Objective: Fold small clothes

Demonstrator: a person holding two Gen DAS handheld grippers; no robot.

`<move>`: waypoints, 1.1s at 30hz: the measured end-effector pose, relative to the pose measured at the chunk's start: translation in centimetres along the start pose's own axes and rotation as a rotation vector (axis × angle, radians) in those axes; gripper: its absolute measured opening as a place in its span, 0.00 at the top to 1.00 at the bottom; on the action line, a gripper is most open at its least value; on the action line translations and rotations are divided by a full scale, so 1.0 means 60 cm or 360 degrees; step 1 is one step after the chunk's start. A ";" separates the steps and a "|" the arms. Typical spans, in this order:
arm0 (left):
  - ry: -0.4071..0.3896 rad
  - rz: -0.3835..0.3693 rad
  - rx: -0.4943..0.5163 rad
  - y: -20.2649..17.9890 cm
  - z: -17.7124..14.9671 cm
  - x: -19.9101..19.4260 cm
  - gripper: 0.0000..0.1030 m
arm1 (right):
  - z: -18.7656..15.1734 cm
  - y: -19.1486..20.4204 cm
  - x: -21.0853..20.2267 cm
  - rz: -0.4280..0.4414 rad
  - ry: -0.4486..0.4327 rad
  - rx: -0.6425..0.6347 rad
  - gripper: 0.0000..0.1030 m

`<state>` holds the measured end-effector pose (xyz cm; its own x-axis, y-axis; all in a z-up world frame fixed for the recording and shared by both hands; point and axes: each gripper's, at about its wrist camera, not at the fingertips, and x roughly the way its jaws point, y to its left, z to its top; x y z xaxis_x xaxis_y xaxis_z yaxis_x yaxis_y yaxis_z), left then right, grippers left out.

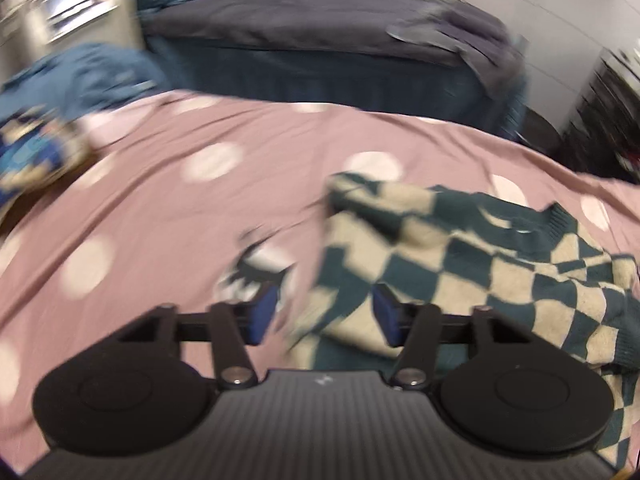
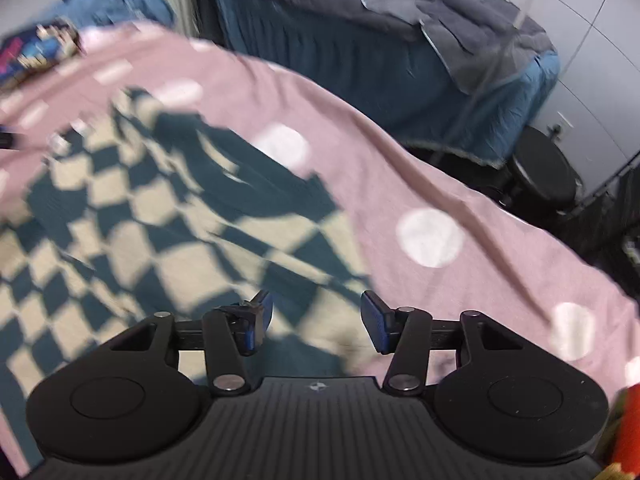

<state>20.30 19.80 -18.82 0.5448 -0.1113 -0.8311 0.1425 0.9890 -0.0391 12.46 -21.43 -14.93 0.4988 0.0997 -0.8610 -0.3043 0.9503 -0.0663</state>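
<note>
Checkered knit sweater (image 1: 460, 264) in dark teal and cream, lying rumpled on the pink polka-dot bedspread (image 1: 168, 208), bunching into a thick fold toward the near edge and showing its ribbed dark collar (image 1: 560, 220) off to the far right side. Looking soft, floppy and fairly thick, likely behaving as a light but bulky knit: draping and sagging when lifted, stretching a little under pull, gripping well rather than slipping, and not at risk of breaking. Left hand-held gripper (image 1: 324, 312) hovering low over the sweater's left edge with its blue pads apart, cloth showing in the gap but not visibly pinched; blur making actual contact hard to judge. Right hand-held gripper (image 2: 316, 320) hanging over the sweater's right border, jaws also standing apart and clamped on nothing, with knit and pink bedspread both showing beneath. Probably best taking hold at a hem, shoulder seam or sleeve end, pinching a single firm edge rather than the loose middle, so as to keep layers from dragging along. Needing both corners lifted together, judging by the width, to keep the fold square. Elsewhere, a blue patterned item (image 1: 32, 152) resting at the bedspread's far left corner, well apart.
</note>
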 end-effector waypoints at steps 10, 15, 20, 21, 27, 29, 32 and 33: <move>0.0099 0.0073 0.0205 -0.080 0.104 0.196 0.72 | -0.067 0.046 0.058 0.0005 0.0035 0.0296 0.59; 0.0152 0.0107 0.0156 -0.054 0.132 0.250 0.70 | -0.087 0.014 0.080 -0.0075 0.0045 0.0464 0.74; 0.0111 0.0120 0.0082 -0.021 0.146 0.221 0.46 | -0.087 0.027 0.053 -0.0106 -0.0082 0.0498 0.66; 0.0080 0.0117 0.0094 -0.012 0.142 0.206 0.43 | -0.091 0.032 0.038 -0.0107 -0.0137 0.0488 0.56; 0.0037 -0.0072 0.0240 0.033 0.036 0.080 0.23 | -0.131 0.052 -0.055 0.0110 -0.0342 0.0574 0.41; 0.0075 -0.0125 0.0283 0.050 -0.023 0.036 0.24 | -0.148 0.061 -0.086 0.0255 -0.0364 0.0611 0.40; 0.0142 -0.0213 0.0329 0.084 -0.114 -0.027 0.27 | -0.174 0.069 -0.117 0.0642 -0.0281 0.0697 0.38; 0.0163 -0.0231 0.0330 0.095 -0.146 -0.045 0.28 | -0.187 0.072 -0.129 0.0810 -0.0222 0.0720 0.38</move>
<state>12.43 26.58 -21.65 0.4211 -0.2299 -0.8774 0.3848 0.9213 -0.0567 -1.82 -21.39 -14.21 0.4927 0.5736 -0.6544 -0.1751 0.8020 0.5711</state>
